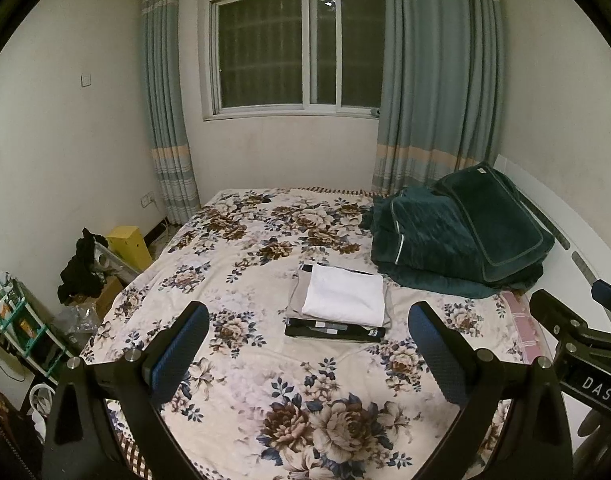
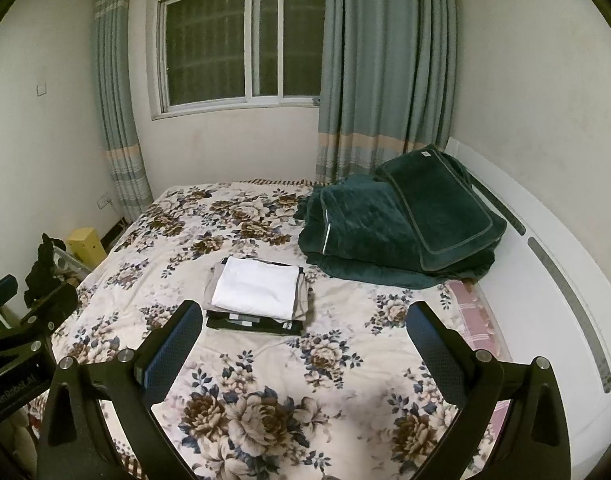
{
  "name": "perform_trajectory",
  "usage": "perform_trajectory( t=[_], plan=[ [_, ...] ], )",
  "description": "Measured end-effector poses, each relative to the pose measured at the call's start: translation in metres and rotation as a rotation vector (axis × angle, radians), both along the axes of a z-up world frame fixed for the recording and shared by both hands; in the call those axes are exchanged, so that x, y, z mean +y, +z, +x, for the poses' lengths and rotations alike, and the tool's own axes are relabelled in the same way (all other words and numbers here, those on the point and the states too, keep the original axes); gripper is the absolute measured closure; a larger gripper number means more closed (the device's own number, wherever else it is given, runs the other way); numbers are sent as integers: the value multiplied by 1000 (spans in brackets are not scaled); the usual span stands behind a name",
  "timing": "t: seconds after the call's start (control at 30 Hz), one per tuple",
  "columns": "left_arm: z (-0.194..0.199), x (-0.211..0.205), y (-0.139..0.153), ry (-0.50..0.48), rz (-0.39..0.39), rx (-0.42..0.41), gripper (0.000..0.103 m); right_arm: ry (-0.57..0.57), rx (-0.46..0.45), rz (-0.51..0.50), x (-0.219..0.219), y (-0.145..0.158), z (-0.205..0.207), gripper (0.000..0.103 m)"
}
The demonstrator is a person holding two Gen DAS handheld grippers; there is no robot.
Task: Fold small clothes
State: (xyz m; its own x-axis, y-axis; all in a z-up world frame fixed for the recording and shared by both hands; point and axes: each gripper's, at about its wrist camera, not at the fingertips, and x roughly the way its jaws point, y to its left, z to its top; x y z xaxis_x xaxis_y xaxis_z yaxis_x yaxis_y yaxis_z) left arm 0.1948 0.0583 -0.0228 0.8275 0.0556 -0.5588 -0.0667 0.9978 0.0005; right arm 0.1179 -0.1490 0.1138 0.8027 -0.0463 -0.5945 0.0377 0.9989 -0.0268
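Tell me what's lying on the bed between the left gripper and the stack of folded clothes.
Nothing: only bare floral bedspread separates the open left gripper from the stack of folded clothes, as the left wrist view shows.

A stack of folded clothes [image 1: 337, 308] is laid flat near the middle of the floral bedspread [image 1: 241, 364]. A white garment [image 1: 343, 294] is set on top, folded into a neat rectangle. Beige and grey layers are seen beneath it, and a black garment [image 1: 333, 332] at the bottom.
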Motion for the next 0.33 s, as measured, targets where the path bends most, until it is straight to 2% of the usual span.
perform_trajectory(
  t=[0.33],
  plan=[
    [2,-4,1,14,9,-6,1,-3,-3,-2,0,-1,-2,0]
  ],
)
